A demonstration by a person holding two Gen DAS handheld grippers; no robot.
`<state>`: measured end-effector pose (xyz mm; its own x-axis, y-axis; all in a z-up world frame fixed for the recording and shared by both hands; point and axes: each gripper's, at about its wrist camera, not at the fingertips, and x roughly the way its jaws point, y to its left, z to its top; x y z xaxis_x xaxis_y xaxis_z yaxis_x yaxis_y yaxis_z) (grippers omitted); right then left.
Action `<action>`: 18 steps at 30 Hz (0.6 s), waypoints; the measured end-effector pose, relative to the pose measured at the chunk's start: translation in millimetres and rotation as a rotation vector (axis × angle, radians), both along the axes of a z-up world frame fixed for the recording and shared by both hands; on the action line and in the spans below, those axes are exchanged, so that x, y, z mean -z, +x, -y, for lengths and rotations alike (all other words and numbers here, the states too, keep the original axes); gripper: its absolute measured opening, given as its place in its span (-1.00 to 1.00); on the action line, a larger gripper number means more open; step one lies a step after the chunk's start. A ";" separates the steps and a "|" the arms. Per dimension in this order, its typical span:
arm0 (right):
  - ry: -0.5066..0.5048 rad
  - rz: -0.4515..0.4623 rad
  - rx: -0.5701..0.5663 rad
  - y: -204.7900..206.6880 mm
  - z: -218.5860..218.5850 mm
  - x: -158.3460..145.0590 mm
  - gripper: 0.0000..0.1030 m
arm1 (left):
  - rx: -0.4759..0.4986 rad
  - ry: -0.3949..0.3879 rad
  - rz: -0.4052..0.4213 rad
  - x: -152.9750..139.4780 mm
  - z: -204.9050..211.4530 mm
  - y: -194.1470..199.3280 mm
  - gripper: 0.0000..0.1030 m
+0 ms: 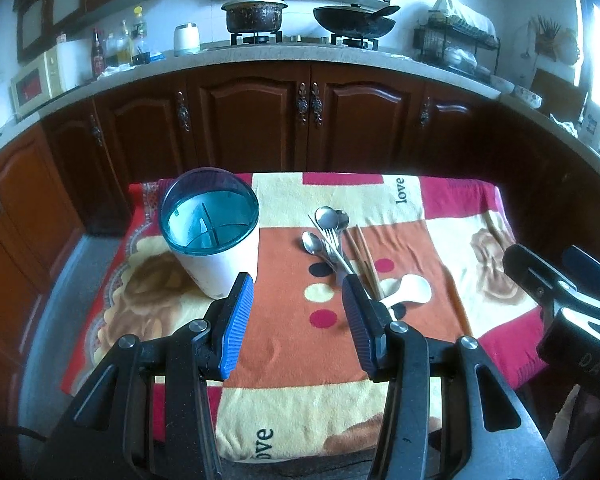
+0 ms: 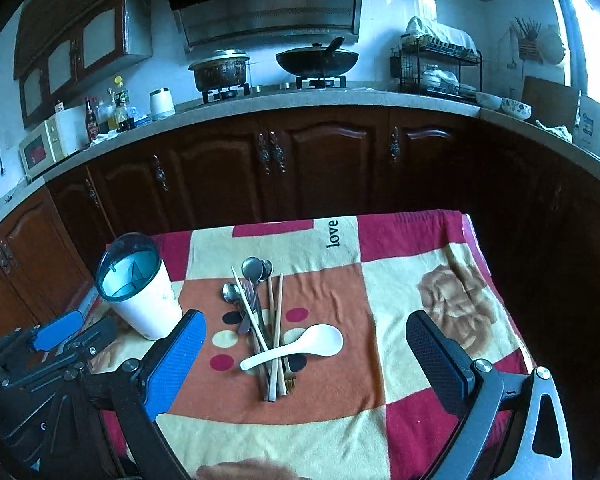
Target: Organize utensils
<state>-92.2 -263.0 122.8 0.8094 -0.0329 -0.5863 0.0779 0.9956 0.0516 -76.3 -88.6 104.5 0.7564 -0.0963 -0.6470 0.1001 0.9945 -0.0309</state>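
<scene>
Left claw [image 1: 298, 286] agape, right claw [image 2: 304, 334] agape, holder [image 1: 212, 232] upright, dividers bare

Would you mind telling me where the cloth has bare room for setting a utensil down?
Free: the right half of the cloth, between the utensil pile and the table's right edge, and the near strip before both grippers. Crowded: the middle, where spoons, fork and chopsticks lie crossed under the white spoon, and the left corner with the holder.
</scene>
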 end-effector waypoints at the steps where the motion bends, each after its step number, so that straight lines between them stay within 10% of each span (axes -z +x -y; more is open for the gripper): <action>1: 0.004 0.001 0.001 -0.9 0.6 -0.5 0.93 | -0.001 0.000 0.003 -0.4 -0.1 -1.5 -0.11; 18: -0.018 -0.005 0.009 -2.0 1.3 -3.6 0.93 | 0.020 -0.011 -0.006 0.1 0.1 -2.9 -0.11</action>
<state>-94.2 -264.3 126.4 0.8061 -0.0507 -0.5896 0.0866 0.9957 0.0329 -79.2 -88.7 104.4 0.7506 -0.1184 -0.6501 0.1196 0.9919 -0.0424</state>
